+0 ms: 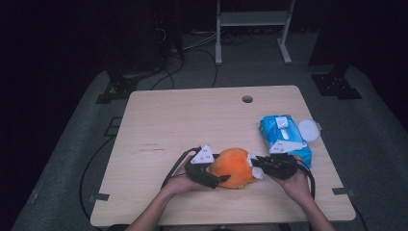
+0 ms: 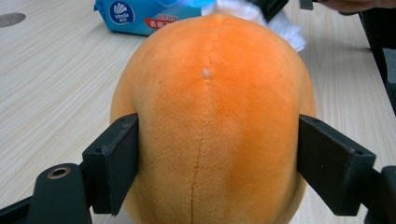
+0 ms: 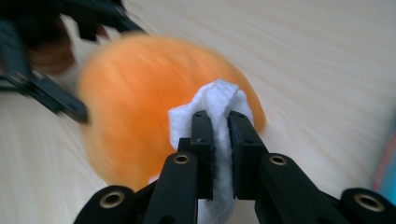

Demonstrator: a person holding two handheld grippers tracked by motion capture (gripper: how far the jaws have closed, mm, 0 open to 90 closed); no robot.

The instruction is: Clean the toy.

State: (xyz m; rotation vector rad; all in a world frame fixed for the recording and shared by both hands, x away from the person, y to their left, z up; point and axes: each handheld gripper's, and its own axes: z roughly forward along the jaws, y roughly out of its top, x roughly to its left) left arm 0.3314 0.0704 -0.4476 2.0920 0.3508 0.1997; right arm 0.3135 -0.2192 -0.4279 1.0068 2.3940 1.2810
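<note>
Near the tabletop's (image 1: 159, 115) front edge, about midway along it, the orange plush toy (image 1: 232, 167) sits between my two grippers. My left gripper (image 2: 217, 163) straddles it, jaws spread wide against its flanks. My right gripper (image 3: 221, 140) is pinched tight on a white wipe (image 3: 217, 105) pressed to the toy. The blue wipe pack (image 1: 284, 137) lies towards the right edge.

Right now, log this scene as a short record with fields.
Work in hand: wiping an orange plush toy with a white wipe
Left gripper: jaws on both sides of the toy
Right gripper: shut on the wipe, which is against the toy
Wipes pack: blue, beside the right hand on the table
White round lid: next to the pack
</note>
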